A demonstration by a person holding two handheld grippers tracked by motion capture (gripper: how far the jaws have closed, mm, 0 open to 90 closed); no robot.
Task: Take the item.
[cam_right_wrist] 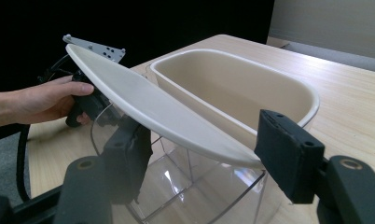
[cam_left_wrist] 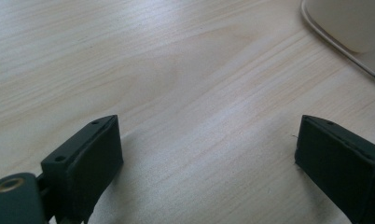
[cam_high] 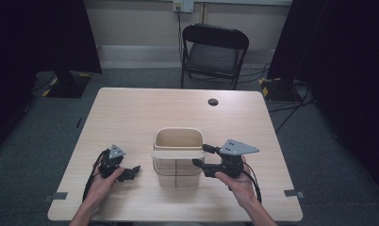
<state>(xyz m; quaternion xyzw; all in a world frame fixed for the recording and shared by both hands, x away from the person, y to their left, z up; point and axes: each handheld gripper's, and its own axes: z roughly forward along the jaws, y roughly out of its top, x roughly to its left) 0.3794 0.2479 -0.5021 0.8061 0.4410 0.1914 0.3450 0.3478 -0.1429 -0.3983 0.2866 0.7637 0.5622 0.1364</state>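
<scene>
A clear plastic bin [cam_high: 176,175] stands at the middle of the wooden table [cam_high: 131,113], with a cream inner tray [cam_high: 178,136] in its far half. A cream lid [cam_high: 178,154] lies across its top. My right gripper [cam_high: 202,155] is at the lid's right end, jaws apart on either side of it. In the right gripper view the lid [cam_right_wrist: 153,107] tip meets the right pad [cam_right_wrist: 283,154], and the left finger sits under the lid's edge with no clear press. My left gripper [cam_high: 131,172] rests open on the table to the left of the bin, nothing between its jaws [cam_left_wrist: 209,154].
A black folding chair [cam_high: 213,52] stands beyond the far table edge, with cables on the floor around it. A black round cap [cam_high: 213,101] sits in the tabletop near the far side. The bin's corner [cam_left_wrist: 349,23] shows in the left gripper view.
</scene>
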